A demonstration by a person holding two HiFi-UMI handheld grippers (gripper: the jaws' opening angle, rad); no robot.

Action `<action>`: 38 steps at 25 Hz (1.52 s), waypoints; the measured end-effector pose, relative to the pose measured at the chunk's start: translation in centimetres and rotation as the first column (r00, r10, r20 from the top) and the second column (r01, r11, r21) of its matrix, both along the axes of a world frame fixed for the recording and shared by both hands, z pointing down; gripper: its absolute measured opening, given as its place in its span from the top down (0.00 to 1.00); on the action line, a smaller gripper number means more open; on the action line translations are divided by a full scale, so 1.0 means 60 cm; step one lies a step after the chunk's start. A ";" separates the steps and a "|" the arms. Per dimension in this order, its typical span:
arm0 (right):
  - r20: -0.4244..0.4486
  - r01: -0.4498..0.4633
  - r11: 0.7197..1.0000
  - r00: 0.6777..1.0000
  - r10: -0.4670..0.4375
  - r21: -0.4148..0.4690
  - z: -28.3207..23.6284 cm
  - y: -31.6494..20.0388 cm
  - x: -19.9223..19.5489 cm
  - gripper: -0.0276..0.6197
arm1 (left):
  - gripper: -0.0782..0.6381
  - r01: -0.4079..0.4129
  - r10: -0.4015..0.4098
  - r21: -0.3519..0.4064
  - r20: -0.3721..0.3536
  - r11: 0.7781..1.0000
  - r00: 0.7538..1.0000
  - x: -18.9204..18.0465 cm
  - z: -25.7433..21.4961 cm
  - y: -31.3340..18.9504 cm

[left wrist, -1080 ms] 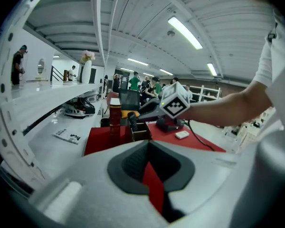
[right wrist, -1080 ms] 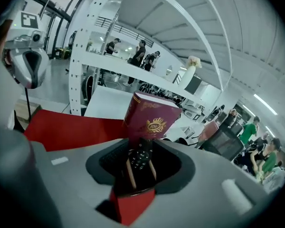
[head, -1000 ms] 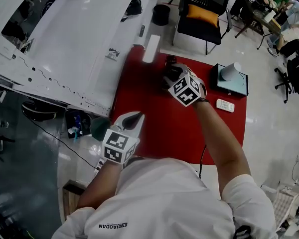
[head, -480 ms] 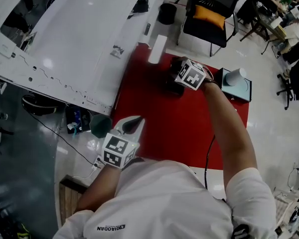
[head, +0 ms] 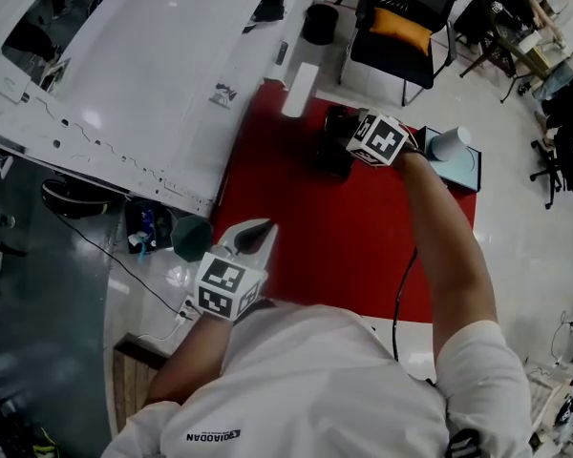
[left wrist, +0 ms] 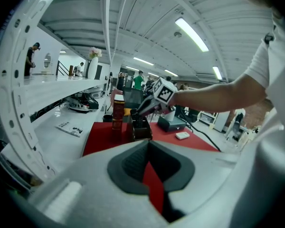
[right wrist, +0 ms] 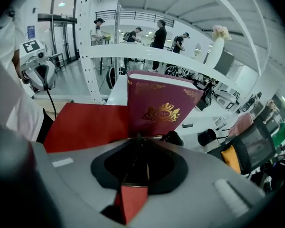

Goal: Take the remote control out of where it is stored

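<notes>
1. Head view: the red surface [head: 315, 241] fills mid-frame. The right gripper [head: 344, 145] is at its 12 o'clock end, jaws down in the mouth of a dark holder [head: 330, 162]. The left gripper [head: 257, 229] idles at the 8 o'clock edge. A box [head: 300, 91] stands just beside the holder at 11 o'clock. A teal case [head: 461, 172] with a cup [head: 446, 141] on it sits at 2 o'clock.
2. Left gripper view: jaws clenched with nothing between them, only red surface beyond. The holder [left wrist: 141, 130] is at 12 o'clock, with the right gripper [left wrist: 141, 112] dipping into its top. A white handset [left wrist: 182, 135] lies loose at 2 o'clock.
3. Right gripper view: jaws clenched on a thin dark slab, which I take to be the remote [right wrist: 141, 159], seated inside the holder. The maroon box [right wrist: 161, 106] is at 12 o'clock.
4. Progress, as judged: the grip looks made, the remote is not yet lifted. Left to do: draw it straight up clear of the rim.
5. Room: a long white bench [head: 153, 84] at 10 o'clock, a chair [head: 396, 22] at 1 o'clock, a pale glossy floor, and people [right wrist: 159, 32] standing well off.
</notes>
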State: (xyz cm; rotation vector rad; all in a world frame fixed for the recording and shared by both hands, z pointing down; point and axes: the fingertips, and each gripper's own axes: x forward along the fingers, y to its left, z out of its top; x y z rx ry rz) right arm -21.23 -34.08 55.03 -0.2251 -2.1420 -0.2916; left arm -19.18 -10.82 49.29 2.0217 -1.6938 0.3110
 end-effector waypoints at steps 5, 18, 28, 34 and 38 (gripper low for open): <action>0.092 -0.084 0.996 0.992 0.087 -0.038 -0.034 -0.005 0.008 0.85 | 0.89 -0.014 0.014 0.008 0.000 1.000 1.000 0.011 -0.003 0.000; 0.293 -0.196 0.980 0.939 0.179 0.029 -0.149 0.008 0.066 0.85 | 0.89 -0.035 0.034 0.052 0.028 0.998 0.999 0.024 -0.026 -0.012; 0.409 -0.394 0.897 0.798 0.442 -0.199 -0.180 0.032 0.178 0.85 | 0.89 -0.096 0.092 0.064 0.049 0.993 0.995 0.067 -0.028 -0.031; 0.394 -0.520 0.753 0.644 0.655 -0.402 -0.133 0.039 0.296 0.85 | 0.89 -0.140 0.137 0.051 0.062 0.989 0.989 0.102 -0.013 -0.049; 0.379 -0.574 0.659 0.541 0.751 -0.485 -0.113 0.039 0.365 0.85 | 0.89 -0.173 0.169 0.046 0.068 0.984 0.983 0.128 -0.010 -0.059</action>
